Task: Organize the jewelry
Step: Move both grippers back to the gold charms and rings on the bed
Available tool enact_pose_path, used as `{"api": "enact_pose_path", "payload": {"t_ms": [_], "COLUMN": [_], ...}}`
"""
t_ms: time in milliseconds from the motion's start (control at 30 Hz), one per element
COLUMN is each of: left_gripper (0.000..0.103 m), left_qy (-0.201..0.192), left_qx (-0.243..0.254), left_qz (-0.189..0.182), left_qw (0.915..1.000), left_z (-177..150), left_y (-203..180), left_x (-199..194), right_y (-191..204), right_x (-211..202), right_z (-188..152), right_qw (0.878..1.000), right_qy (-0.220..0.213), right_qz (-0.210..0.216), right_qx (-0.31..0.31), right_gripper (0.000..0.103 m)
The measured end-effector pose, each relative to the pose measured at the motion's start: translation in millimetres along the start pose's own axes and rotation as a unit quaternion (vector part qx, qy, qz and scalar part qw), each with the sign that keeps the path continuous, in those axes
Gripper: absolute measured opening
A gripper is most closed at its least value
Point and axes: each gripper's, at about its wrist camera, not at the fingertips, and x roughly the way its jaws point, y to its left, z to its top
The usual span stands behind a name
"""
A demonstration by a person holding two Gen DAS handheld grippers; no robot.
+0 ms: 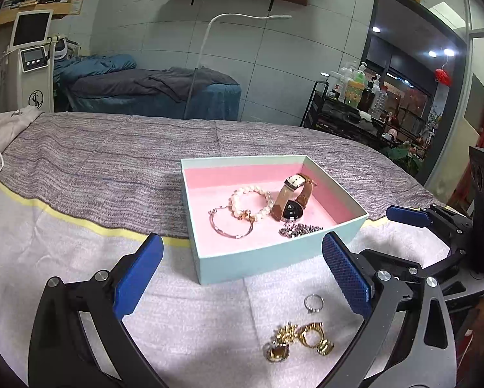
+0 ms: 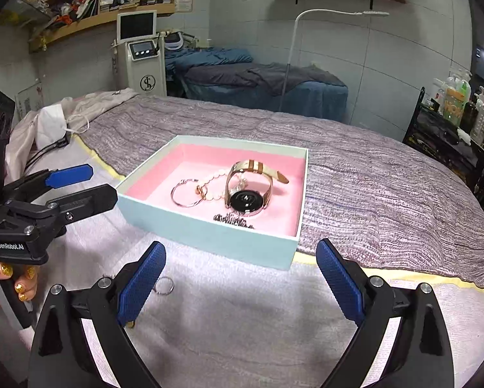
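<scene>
Now both sets of jaws stand wide and empty. Several pieces already lie in the pink-lined box (image 1: 274, 258); the silver ring (image 1: 314, 302) and gold earrings (image 1: 298, 341) remain on the bed, likely next, needing a pinch.

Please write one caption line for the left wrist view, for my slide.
Open left gripper above a ring and gold pieces, facing a box with bracelets and a watch.

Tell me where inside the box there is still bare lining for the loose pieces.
In the pale blue box with pink lining, the far left corner behind the pearl bracelet is bare, as is the near left strip beside the silver bangle. The right half is crowded: tan-strap watch and dark beaded chain.
</scene>
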Motion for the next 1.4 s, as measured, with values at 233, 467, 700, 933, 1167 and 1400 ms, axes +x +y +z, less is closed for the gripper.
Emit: {"api": "enact_pose_path", "payload": {"t_ms": [233, 467, 700, 933, 1167, 1400], "left_gripper": [0.097, 0.085, 0.065, 0.057, 0.056, 0.055], "left_qy": [0.022, 0.047, 0.075, 0.089, 0.091, 0.093], "left_qx": [-0.003, 0.021, 0.021, 0.037, 0.039, 0.050], "left_qz": [0.014, 0.016, -0.005, -0.013, -0.015, -0.020], "left_qw": [0.9997, 0.9986, 0.9970, 0.9952, 0.9950, 0.9942], "left_z": [-29.3, -54.9, -71.1, -76.0, -75.4, -72.9], "left_y": [9.2, -2.5, -8.6, -13.7, -11.8, -17.2], "left_x": [-19.1, -27.3, -24.9, -20.4, -19.4, -14.9], "right_y": [14.2, 35.3, 61.3, 72.5, 75.8, 73.0], "right_x": [-6.3, -11.5, -6.6, 2.6, 7.5, 5.5], "right_z": [-21.6, -33.5, -44.9, -47.7, -44.5, -45.2], "right_qw": [0.999, 0.997, 0.991, 0.988, 0.987, 0.987], "right_qy": [0.028, 0.045, 0.071, 0.090, 0.092, 0.095], "right_qz": [0.018, 0.041, 0.078, 0.096, 0.102, 0.107], "right_qx": [-0.019, -0.041, -0.076, -0.084, -0.085, -0.080], "right_gripper": [0.089, 0.077, 0.056, 0.043, 0.024, 0.013]}}
